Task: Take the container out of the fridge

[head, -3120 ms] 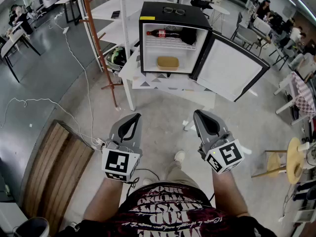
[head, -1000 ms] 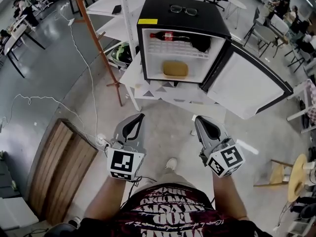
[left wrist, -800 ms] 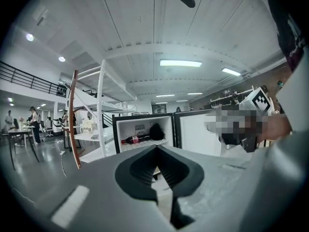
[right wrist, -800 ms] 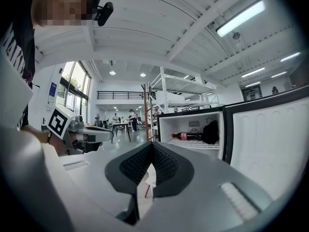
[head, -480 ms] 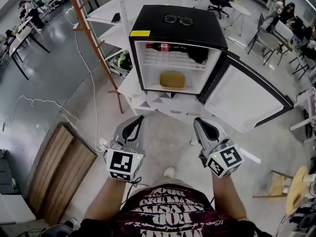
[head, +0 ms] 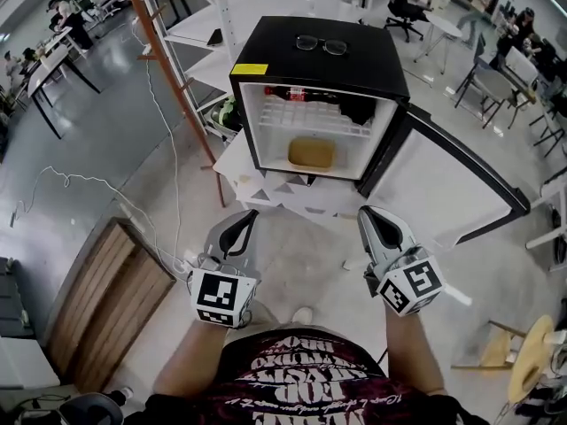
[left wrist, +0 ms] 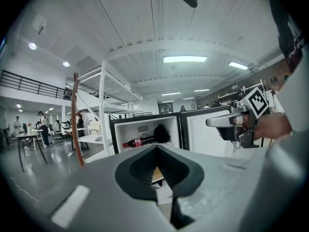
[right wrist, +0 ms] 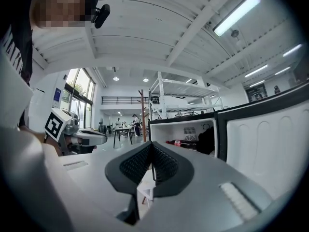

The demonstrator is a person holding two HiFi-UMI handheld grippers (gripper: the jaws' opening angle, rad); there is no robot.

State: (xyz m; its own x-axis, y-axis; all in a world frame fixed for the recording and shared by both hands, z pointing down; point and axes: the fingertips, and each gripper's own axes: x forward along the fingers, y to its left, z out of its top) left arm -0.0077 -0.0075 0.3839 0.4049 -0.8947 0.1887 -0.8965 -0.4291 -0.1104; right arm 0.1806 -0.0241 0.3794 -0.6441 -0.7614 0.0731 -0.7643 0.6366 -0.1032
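The black mini fridge (head: 319,60) stands on a low white table, with its door (head: 443,193) swung open to the right. A flat tan container (head: 311,152) lies on the fridge's lower level. Above it, a cola bottle (head: 285,93) and a black object (head: 359,109) rest on the wire shelf. My left gripper (head: 251,212) and right gripper (head: 364,211) are held side by side short of the table, both shut and empty. In the left gripper view the fridge (left wrist: 145,139) shows beyond the left gripper (left wrist: 157,149). In the right gripper view the fridge (right wrist: 183,134) lies ahead of the right gripper (right wrist: 152,144).
A pair of glasses (head: 321,44) lies on top of the fridge. The white table (head: 237,162) juts toward me. A rust-coloured pole (head: 173,82) and white shelving stand at the left. A wooden pallet (head: 106,299), a floor cable (head: 80,184) and a stool (head: 527,357) flank me.
The view has closed in on the fridge, which now sits nearer and larger. Both grippers stay shut and side by side, now close to the table's front edge.
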